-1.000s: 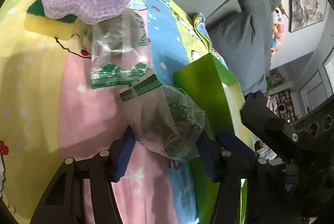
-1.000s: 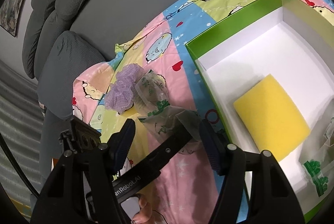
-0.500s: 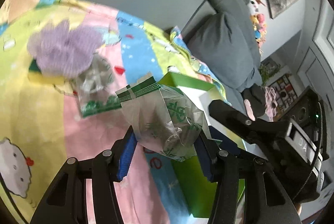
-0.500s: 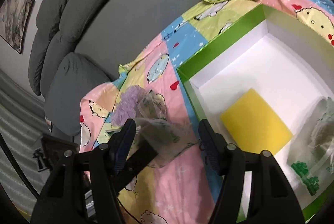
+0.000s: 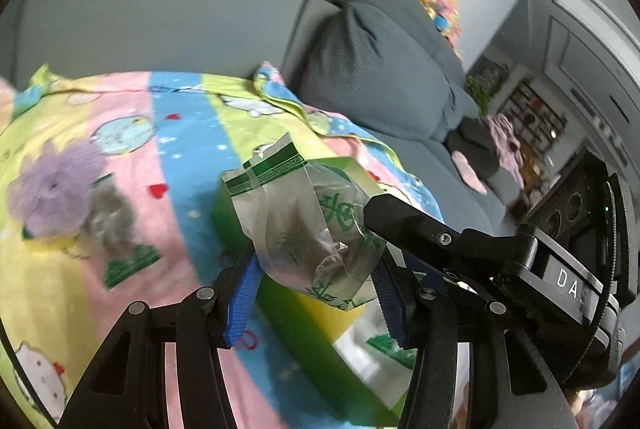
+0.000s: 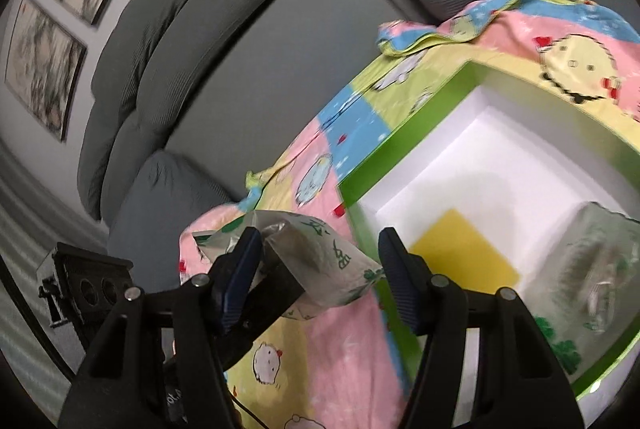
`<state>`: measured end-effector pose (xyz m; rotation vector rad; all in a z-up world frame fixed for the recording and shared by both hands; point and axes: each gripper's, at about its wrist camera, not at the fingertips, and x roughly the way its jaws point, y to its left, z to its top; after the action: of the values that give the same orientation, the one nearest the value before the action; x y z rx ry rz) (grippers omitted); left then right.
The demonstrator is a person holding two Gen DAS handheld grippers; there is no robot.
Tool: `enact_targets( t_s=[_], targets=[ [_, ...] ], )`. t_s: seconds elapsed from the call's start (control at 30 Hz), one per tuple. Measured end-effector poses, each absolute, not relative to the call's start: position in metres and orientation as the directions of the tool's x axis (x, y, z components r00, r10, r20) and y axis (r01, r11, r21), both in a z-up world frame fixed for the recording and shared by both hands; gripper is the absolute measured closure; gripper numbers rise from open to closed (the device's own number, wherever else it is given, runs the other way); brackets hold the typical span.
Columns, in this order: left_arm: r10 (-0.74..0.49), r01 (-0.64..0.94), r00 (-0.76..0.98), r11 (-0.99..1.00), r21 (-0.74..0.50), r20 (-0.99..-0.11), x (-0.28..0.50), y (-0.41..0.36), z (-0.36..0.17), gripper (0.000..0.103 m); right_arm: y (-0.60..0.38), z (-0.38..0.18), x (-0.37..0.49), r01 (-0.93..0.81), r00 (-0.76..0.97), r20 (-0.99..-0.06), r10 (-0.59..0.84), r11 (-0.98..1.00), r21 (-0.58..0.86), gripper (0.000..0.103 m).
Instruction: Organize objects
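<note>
Left wrist shows your left gripper [image 5: 316, 279] pinching the bag [image 5: 304, 229]; right gripper [image 6: 320, 277] spread, empty. Slippery film may slide before the box [image 6: 400, 157].

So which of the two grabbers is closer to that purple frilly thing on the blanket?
Left. The left gripper, holding a plastic bag, has the purple frilly thing ahead of it; the right gripper faces the green box.

Each camera sat just behind its own gripper's fingers, close above the patterned sheet [image 5: 180, 189]. The left view faced the sofa's arm; the right faced the green box [image 6: 404, 149]. Both shared the held bag [image 5: 304, 229].
</note>
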<state>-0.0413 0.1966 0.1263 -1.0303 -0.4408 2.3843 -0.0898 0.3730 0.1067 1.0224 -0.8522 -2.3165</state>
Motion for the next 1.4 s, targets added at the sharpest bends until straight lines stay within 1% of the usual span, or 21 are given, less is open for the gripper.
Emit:
enact_targets(
  t_s=[0.1,0.27,0.37,0.5,0.7,0.8,0.83,0.87,0.93,1.03,1.2,1.3,1.4],
  targets=[
    [0.583,-0.360,-0.550,-0.812,-0.460,-0.598,-0.051,0.219,0.122,0.048,0.393,0.103,-0.088,0.100,-0.655,-0.481,-0.584,-0.697,0.710,0.043],
    [0.612,-0.389,-0.480,-0.791,-0.472,-0.629,-0.063,0.244,0.106,0.048,0.419,0.089,-0.089,-0.001,-0.672,-0.509,-0.539,-0.686,0.728,0.043],
    [0.610,-0.398,-0.445,-0.791,-0.465,-0.656,-0.067,0.257,0.097,0.048,0.429,0.081,-0.091,-0.066,-0.678,-0.538,-0.502,-0.687,0.724,0.043],
    [0.616,-0.391,-0.380,-0.783,-0.483,-0.690,-0.072,0.269,0.081,0.048,0.434,0.076,-0.093,-0.156,-0.683,-0.605,-0.410,-0.726,0.670,0.044],
    [0.593,-0.372,-0.362,-0.799,-0.472,-0.719,-0.065,0.263,0.082,0.048,0.437,0.070,-0.095,-0.191,-0.669,-0.635,-0.385,-0.737,0.648,0.044],
    [0.613,-0.353,-0.358,-0.787,-0.506,-0.704,-0.058,0.244,0.086,0.046,0.435,0.072,-0.096,-0.189,-0.676,-0.640,-0.367,-0.752,0.631,0.041],
    [0.628,-0.346,-0.355,-0.776,-0.527,-0.692,-0.056,0.237,0.087,0.042,0.435,0.073,-0.096,-0.186,-0.679,-0.637,-0.366,-0.753,0.631,0.038],
    [0.649,-0.335,-0.355,-0.760,-0.556,-0.673,-0.056,0.232,0.089,0.035,0.434,0.074,-0.096,-0.183,-0.682,-0.633,-0.366,-0.752,0.633,0.035],
    [0.686,-0.313,-0.351,-0.727,-0.611,-0.637,-0.059,0.224,0.090,0.027,0.430,0.075,-0.096,-0.178,-0.686,-0.629,-0.367,-0.753,0.633,0.034],
    [0.687,-0.284,-0.358,-0.725,-0.627,-0.633,-0.058,0.219,0.096,0.027,0.423,0.077,-0.096,-0.151,-0.687,-0.616,-0.386,-0.753,0.640,0.034],
    [0.612,-0.268,-0.477,-0.785,-0.559,-0.631,-0.036,0.180,0.118,0.027,0.413,0.086,-0.095,-0.131,-0.703,-0.609,-0.367,-0.775,0.618,0.034],
    [0.488,-0.147,-0.604,-0.846,-0.513,-0.631,-0.018,0.126,0.118,0.027,0.402,0.091,-0.094,-0.100,-0.709,-0.596,-0.377,-0.783,0.614,0.034],
    [0.361,0.029,-0.675,-0.858,-0.512,-0.643,-0.008,0.063,0.098,0.026,0.383,0.097,-0.094,-0.049,-0.704,-0.582,-0.406,-0.790,0.611,0.031]
  ],
)
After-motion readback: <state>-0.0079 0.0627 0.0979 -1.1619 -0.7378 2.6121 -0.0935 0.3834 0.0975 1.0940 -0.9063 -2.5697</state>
